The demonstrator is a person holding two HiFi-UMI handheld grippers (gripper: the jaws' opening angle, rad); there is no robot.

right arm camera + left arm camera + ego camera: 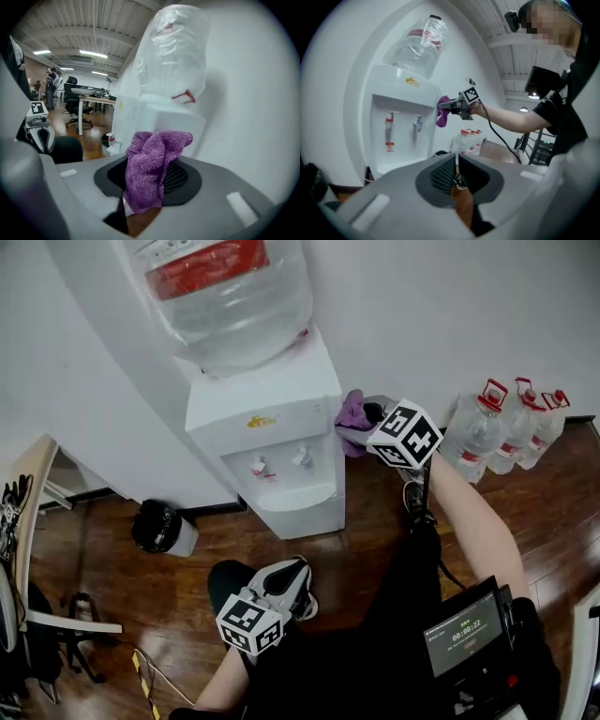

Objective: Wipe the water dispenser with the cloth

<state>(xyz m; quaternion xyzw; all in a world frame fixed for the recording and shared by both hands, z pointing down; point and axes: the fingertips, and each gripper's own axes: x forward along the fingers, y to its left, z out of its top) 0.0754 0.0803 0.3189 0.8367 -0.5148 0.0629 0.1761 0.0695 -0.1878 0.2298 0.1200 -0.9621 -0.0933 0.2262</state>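
- Left gripper: held low over the wooden floor, fingers closed on nothing.
- Water dispenser: white, upright against the wall, bottle on top.
- Cloth: purple terry, bunched at the dispenser's upper right side and apparently touching the panel. It is probably light, soft and limp. Best held by a gathered fold, with a loose pad left forward for wiping.
- Right gripper: fingers clamped on the cloth.
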